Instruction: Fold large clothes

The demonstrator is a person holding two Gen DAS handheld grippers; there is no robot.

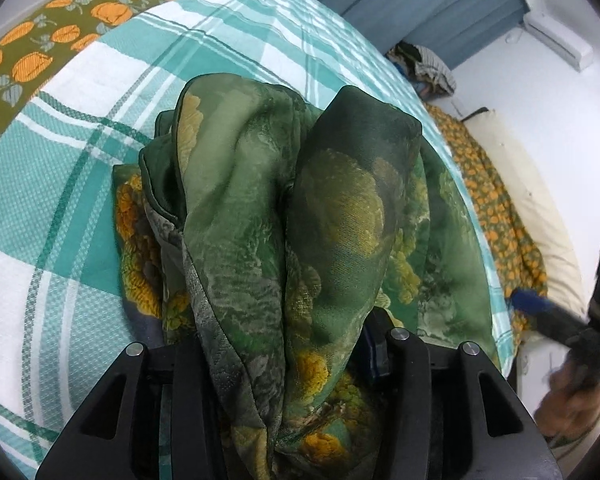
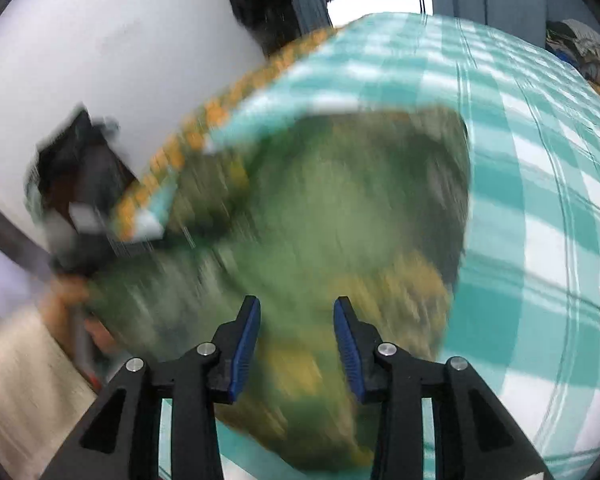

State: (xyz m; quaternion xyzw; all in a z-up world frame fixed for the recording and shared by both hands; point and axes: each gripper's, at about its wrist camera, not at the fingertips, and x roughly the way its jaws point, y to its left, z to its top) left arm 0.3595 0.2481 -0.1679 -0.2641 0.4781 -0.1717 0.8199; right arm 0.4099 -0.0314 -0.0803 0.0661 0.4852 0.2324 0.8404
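- your left gripper (image 1: 284,344) is clenched on the green floral cloth (image 1: 300,208), folds draped over its fingers.
- your right gripper (image 2: 296,344) hangs spread wide, blue pads (image 2: 350,344) bare, grasping nothing.
- the cloth lies bunched on the teal checked bedspread (image 1: 52,216).
- no readable writing anywhere; the right view is blurred.

Soft, even daylight fills both views, with no hard shadows. The left wrist view is sharp, only the gripper (image 1: 540,308) at 3 o'clock smeared. The right wrist view is motion-blurred everywhere; the green cloth (image 2: 320,220) streaks, and fisheye edges bend
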